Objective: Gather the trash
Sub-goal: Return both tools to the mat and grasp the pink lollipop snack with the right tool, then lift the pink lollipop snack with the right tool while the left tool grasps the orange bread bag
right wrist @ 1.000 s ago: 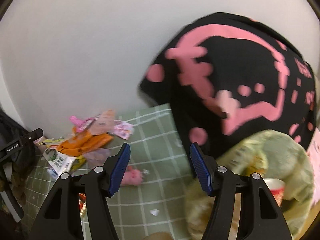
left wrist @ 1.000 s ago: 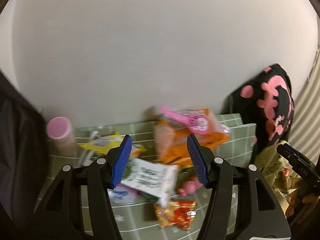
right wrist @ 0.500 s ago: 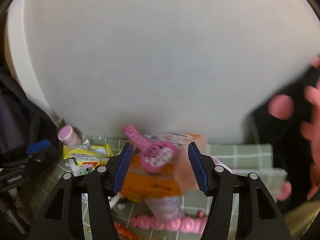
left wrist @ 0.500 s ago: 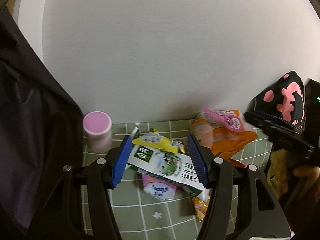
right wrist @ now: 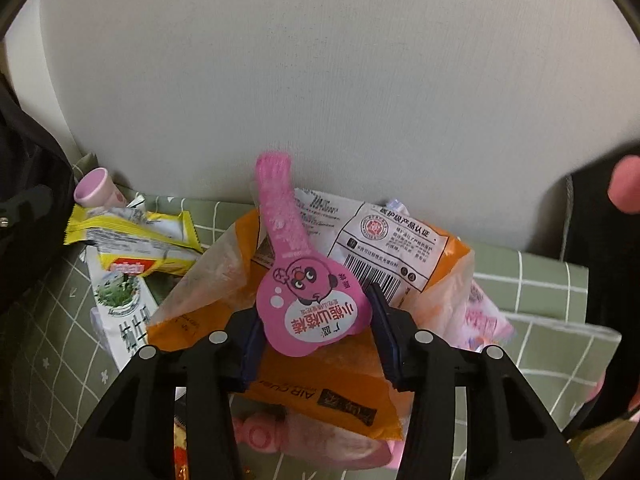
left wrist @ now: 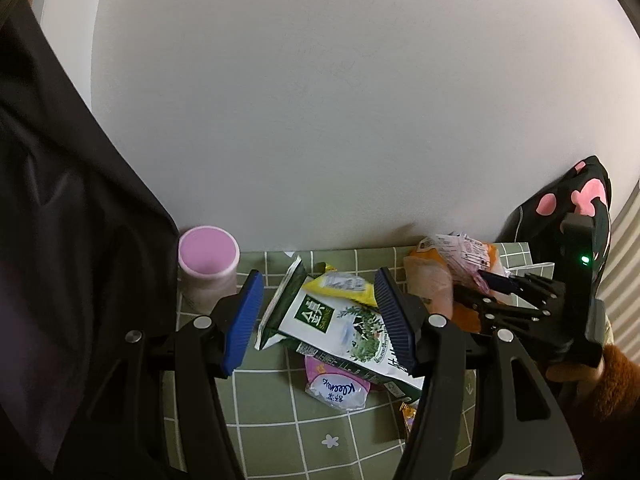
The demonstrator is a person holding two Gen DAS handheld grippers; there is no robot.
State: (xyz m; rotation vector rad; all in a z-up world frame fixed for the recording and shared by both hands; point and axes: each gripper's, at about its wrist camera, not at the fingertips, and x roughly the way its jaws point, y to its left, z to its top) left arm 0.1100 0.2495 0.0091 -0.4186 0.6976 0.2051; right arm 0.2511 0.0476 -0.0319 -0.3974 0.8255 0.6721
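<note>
Your right gripper [right wrist: 316, 326] is closing around the pink wrapper [right wrist: 310, 300] on the orange bag [right wrist: 320, 380]; whether the pads touch it, I cannot tell. Your left gripper [left wrist: 318, 320] stands spread over the milk carton [left wrist: 340, 328] (nothing pinched), the pink cup [left wrist: 208, 266] to its left, on the green checked cloth [left wrist: 280, 432].

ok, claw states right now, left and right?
Left claw: open, above the milk carton, holding nothing.
Right claw: closing around the pink wrapper, not yet gripped.
</note>
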